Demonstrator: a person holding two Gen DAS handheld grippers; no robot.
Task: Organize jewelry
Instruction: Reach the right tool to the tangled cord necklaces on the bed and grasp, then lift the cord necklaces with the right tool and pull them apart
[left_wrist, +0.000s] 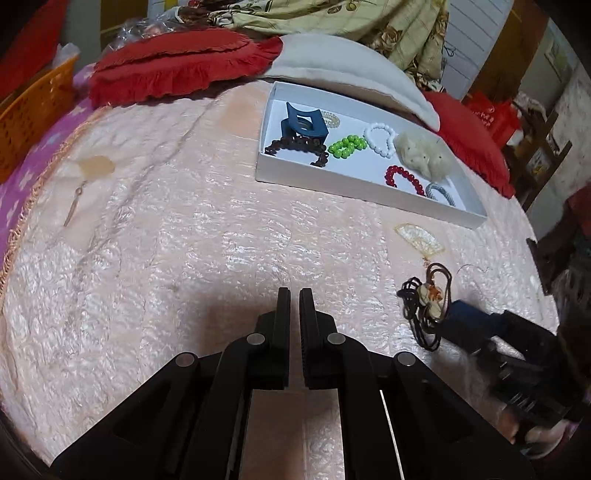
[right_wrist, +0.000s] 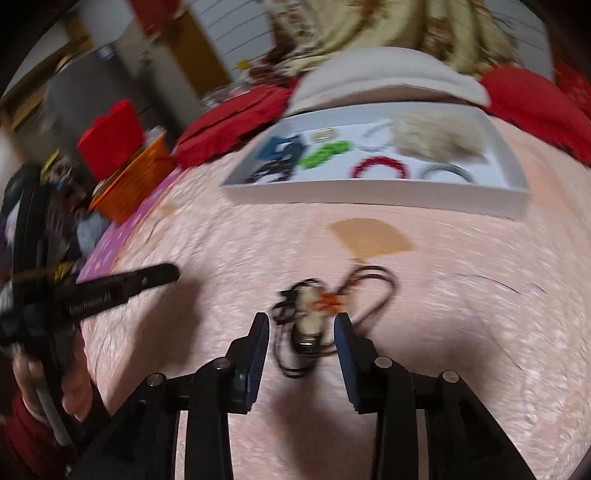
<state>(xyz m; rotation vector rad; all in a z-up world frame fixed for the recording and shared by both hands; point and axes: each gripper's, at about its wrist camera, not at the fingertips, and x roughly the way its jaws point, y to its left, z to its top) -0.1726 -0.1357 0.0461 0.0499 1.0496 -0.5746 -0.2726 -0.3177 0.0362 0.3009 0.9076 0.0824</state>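
A white tray (left_wrist: 325, 186) on the pink bedspread holds a blue hair claw (left_wrist: 303, 123), dark, green (left_wrist: 347, 146), white and red bead bracelets (left_wrist: 402, 179) and a furry cream piece (left_wrist: 424, 155). A cord necklace with a pale pendant (left_wrist: 428, 299) lies loose on the bedspread, right of my left gripper (left_wrist: 294, 295), which is shut and empty. My right gripper (right_wrist: 301, 325) is open, its jaws on either side of that necklace (right_wrist: 308, 314), not closed on it. A cream fan-shaped piece (left_wrist: 419, 240) lies between necklace and tray. The right wrist view is blurred.
Red fringed cushions (left_wrist: 177, 62) and a white pillow (left_wrist: 351, 66) lie behind the tray. An orange basket (left_wrist: 33, 110) stands at the left bed edge. A small pale pendant (left_wrist: 94, 168) lies at far left of the bedspread. The left gripper shows in the right wrist view (right_wrist: 122, 284).
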